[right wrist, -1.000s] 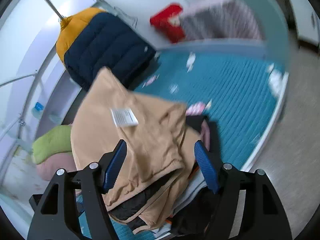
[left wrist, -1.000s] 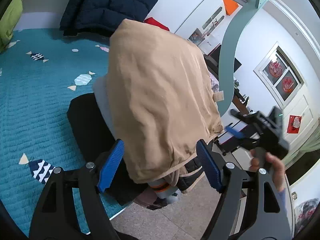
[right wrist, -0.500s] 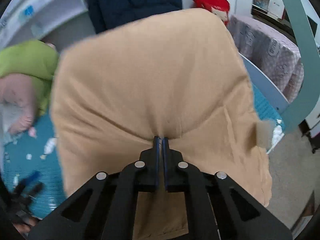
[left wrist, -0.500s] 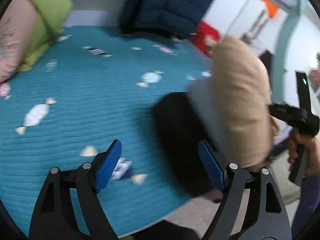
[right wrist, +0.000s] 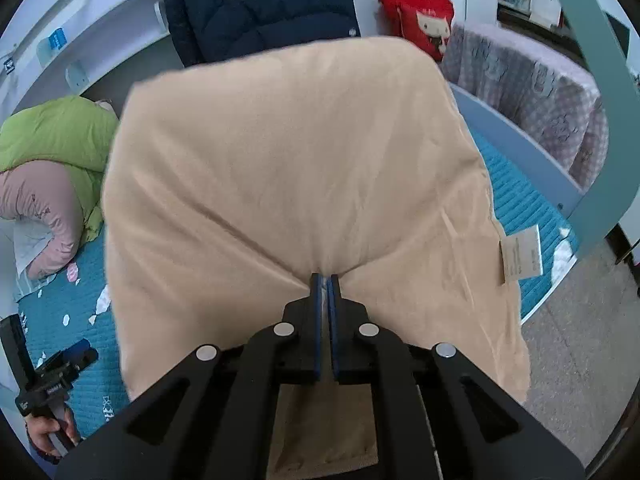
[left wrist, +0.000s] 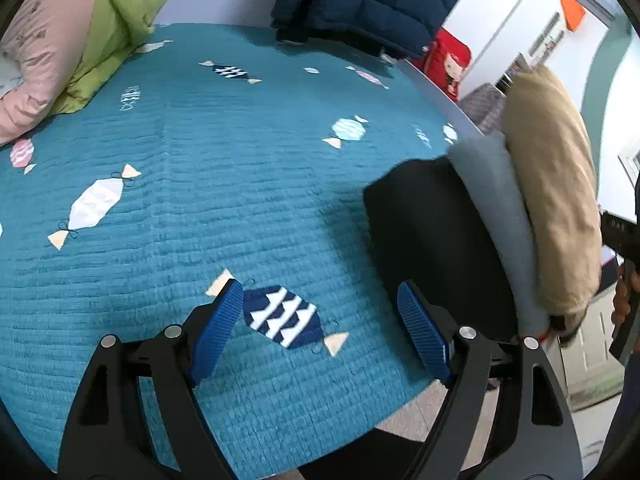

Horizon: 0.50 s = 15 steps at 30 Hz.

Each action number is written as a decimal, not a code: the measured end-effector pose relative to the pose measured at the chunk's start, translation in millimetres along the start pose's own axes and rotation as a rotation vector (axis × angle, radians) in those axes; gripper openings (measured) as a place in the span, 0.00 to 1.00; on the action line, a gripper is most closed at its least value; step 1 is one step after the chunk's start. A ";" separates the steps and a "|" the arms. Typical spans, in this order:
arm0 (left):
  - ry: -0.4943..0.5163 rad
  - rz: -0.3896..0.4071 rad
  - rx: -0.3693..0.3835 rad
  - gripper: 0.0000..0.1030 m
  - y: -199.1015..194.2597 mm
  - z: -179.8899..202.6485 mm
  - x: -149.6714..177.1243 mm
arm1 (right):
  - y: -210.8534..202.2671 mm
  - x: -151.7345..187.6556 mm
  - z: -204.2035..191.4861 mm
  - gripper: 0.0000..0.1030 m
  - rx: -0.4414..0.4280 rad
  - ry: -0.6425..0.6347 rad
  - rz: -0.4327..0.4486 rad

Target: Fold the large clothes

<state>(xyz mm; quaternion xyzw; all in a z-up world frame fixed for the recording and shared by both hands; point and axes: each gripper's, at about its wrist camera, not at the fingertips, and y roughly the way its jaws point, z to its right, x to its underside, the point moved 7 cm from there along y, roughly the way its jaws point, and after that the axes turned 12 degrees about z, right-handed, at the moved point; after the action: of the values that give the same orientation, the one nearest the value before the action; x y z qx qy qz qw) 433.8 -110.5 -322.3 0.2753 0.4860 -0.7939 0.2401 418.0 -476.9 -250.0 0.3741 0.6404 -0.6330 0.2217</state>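
Teal bedspread (left wrist: 224, 184) lies bare; our right tongs (right wrist: 324, 284) pinch the tan garment (right wrist: 304, 168), left tongs (left wrist: 320, 328) gape empty. Next, we judge: spread it flat.

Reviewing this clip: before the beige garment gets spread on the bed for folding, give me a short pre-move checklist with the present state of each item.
1. Right gripper pinched on the beige garment: ok, the jaws have just clamped and cloth bunches between them.
2. Left gripper free to take a second hold: ok, jaws wide, nothing between them.
3. Bare bedspread for laying the garment flat: ok, the open teal area ahead of the left gripper is bare.
4. Garment clear of the pile, black item and grey item: cannot tell, it bulges against them.
5. Garment's lower hem free: cannot tell, hidden behind the right gripper.
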 end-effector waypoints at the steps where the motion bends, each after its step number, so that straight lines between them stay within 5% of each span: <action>1: 0.002 0.000 0.004 0.78 -1.6 0.8 0.4 | -5.0 -2.0 -3.9 0.06 0.004 -0.011 0.013; 5: 0.012 0.018 0.022 0.79 -18.6 6.9 -0.2 | -38.0 -9.2 -28.8 0.13 0.015 -0.069 0.110; 11: 0.045 0.058 0.061 0.83 -54.9 23.5 0.2 | -96.3 8.7 -95.1 0.54 -0.052 -0.114 0.152; 13: 0.066 0.056 0.067 0.88 -66.2 28.6 3.4 | -108.3 22.5 -113.1 0.76 -0.046 -0.134 0.138; 15: 0.076 0.065 0.078 0.88 -79.0 32.5 5.7 | -119.9 42.3 -133.1 0.85 -0.039 -0.154 0.111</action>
<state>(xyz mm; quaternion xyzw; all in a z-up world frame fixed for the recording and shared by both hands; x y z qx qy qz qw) 371.7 -108.0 -263.3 0.3302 0.4544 -0.7930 0.2360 325.8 -328.8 -191.4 0.3551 0.6119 -0.6340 0.3123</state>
